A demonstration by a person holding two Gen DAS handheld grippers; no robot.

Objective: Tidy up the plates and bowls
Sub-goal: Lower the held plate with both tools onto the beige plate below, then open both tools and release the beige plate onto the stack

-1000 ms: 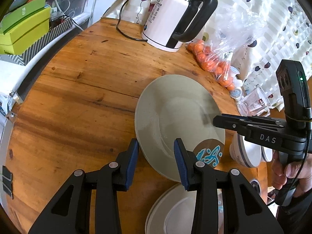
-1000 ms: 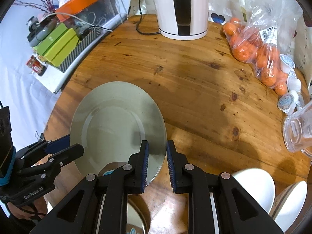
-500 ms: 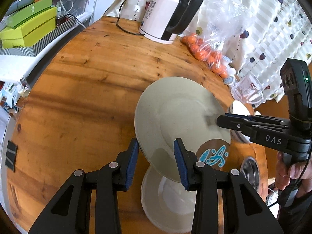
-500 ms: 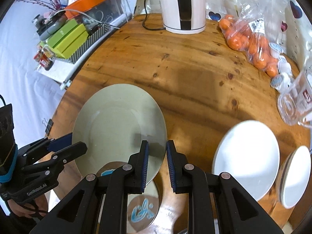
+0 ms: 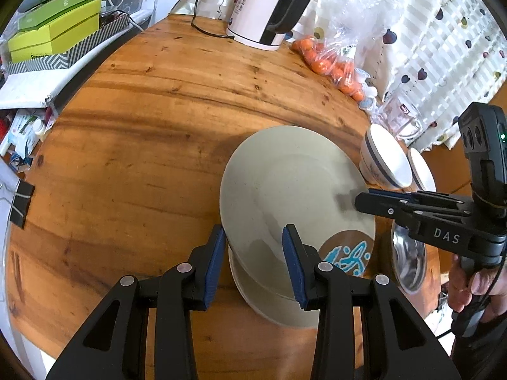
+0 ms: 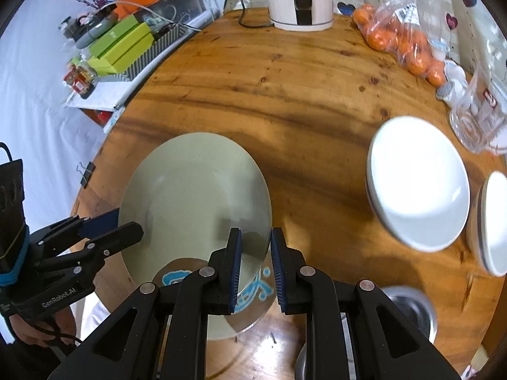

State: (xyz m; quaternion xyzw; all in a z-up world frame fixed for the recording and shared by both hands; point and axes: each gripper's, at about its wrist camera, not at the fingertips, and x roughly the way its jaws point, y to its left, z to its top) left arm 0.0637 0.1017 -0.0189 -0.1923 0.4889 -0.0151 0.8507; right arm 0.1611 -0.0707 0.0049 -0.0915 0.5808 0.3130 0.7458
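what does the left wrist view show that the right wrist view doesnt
Only the left wrist view shows the second plate underneath and the right tongs from the side. Only the right wrist view shows the white plate and left tongs. Both show the grey-green plate, kettle and oranges.
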